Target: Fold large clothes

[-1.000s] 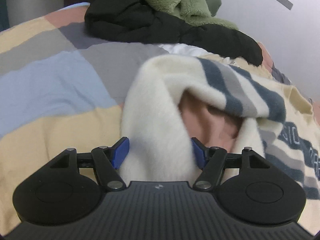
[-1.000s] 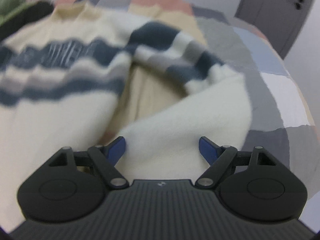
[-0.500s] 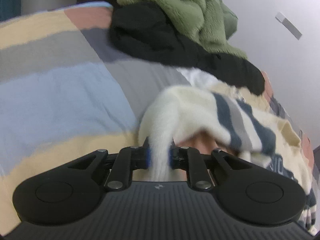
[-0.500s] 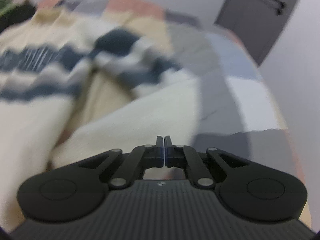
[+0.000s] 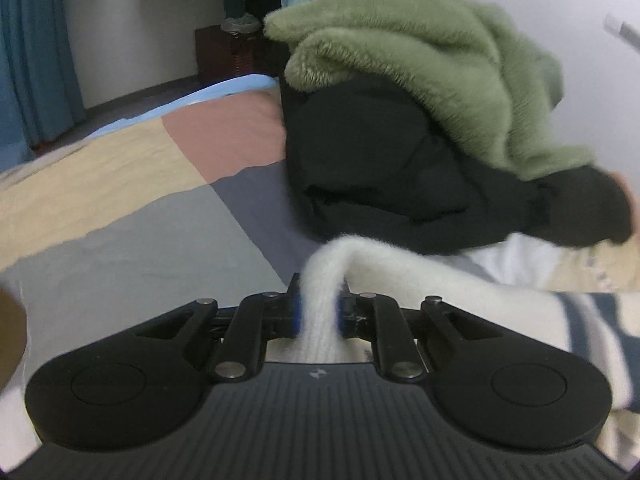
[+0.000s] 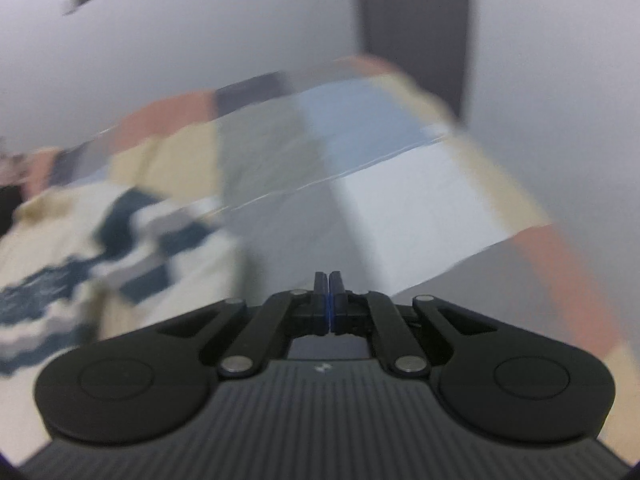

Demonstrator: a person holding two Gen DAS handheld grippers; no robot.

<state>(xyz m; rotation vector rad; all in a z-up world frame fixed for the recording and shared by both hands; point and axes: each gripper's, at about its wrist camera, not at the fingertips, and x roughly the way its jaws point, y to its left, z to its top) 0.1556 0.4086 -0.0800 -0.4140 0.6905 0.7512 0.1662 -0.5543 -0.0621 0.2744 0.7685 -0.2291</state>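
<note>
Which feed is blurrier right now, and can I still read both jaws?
Right wrist view: heavy motion smear over the bedspread and striped sweater; right gripper itself sharp, jaws shut with nothing visible between them. Left wrist view: mild blur on the green fleece; left gripper crisp, clamped on the sweater's cream edge.
</note>
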